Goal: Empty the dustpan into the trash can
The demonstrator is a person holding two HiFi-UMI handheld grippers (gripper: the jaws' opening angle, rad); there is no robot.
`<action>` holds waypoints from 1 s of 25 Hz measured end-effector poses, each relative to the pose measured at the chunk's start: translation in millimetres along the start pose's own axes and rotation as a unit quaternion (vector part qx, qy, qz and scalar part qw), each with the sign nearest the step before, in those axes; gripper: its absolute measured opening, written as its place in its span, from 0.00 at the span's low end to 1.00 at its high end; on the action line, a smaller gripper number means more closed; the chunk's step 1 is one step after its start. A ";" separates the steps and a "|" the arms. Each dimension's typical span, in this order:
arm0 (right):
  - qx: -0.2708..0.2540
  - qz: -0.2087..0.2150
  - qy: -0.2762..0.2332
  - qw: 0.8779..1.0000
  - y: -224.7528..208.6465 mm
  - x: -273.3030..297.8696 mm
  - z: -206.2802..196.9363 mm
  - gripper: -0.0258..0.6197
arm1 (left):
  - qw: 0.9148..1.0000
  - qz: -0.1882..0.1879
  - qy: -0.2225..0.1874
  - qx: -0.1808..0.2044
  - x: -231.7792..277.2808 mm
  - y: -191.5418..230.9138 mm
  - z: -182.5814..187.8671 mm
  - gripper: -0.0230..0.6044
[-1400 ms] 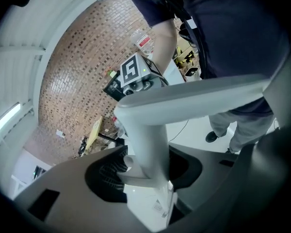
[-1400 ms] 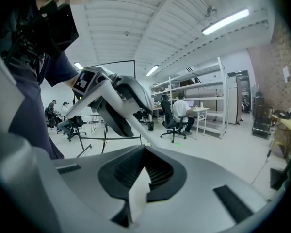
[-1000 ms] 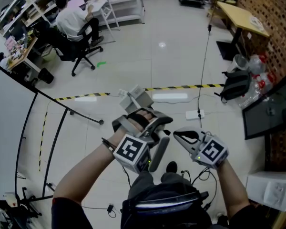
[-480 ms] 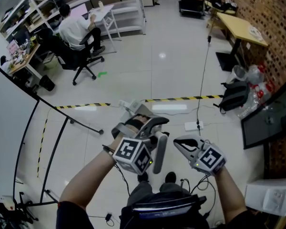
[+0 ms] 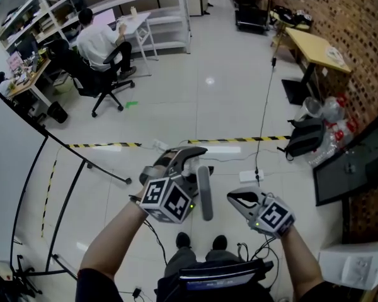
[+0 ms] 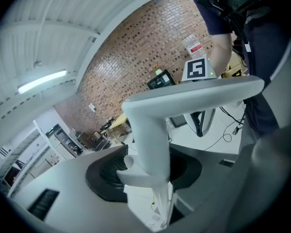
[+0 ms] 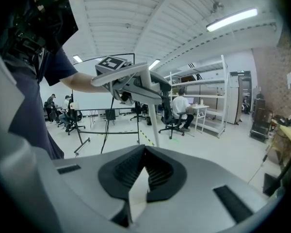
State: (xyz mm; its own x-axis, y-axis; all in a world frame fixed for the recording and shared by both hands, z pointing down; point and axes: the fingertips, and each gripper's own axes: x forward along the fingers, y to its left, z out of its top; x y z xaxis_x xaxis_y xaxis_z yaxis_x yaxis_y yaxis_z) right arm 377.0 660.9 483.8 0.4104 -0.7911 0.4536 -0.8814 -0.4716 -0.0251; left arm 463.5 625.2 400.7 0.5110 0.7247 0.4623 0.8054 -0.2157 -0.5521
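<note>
My left hand-held gripper (image 5: 176,162) is clamped on the light grey plastic handle (image 5: 205,194) of the dustpan. It holds the handle in front of my body, above the pale tiled floor (image 5: 227,99). My right hand-held gripper (image 5: 240,197) hangs just beside it, jaws together on nothing.

I judge the step in hand to be carrying the dustpan to the trash can, though I can pick out no trash can in any view. To do it well I would keep the clamp firm, since the handle looks smooth and could swivel between the pads. I would also keep the pan's mouth tilted up so nothing spills on the way, and roll the wrist only once the pan's lip is over the can's opening. The free gripper could steady the handle's far end.

The left gripper view shows the handle (image 6: 150,130) as an L-shaped piece. Its stem stands between the pads and its cross bar runs off toward the right hand-held gripper (image 6: 202,127). The head view gives only a short bar pointing back at me, with the pan itself hidden behind the gripper. The right gripper view alone settles that its own jaws (image 7: 140,174) meet, and it shows the left hand-held gripper (image 7: 131,86) from the side.
</note>
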 end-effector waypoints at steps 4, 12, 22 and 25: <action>-0.005 -0.002 0.011 1.000 -6.2 8.3 8.3 0.06 | 0.999 0.026 -0.011 -0.033 -6.4 28.1 -9.8 0.34; -0.015 -0.008 0.012 1.000 -9.1 37.5 41.2 0.06 | 0.989 0.096 -0.033 -0.112 -30.6 86.6 -38.8 0.34; -0.017 -0.040 0.025 0.999 -8.7 75.3 67.1 0.06 | 0.973 0.127 -0.076 -0.175 -64.1 138.3 -75.6 0.34; -0.024 -0.046 0.034 0.998 -1.7 89.6 79.3 0.06 | 0.969 0.132 -0.086 -0.190 -76.2 148.7 -89.4 0.34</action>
State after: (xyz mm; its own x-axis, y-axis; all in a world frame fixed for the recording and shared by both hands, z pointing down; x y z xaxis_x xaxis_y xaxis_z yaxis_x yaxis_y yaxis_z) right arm 433.8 559.9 453.8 0.4747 -0.7159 0.5120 -0.8515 -0.5208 0.0612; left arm 571.2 479.4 345.4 0.6827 0.7028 0.1999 0.7229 -0.6097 -0.3251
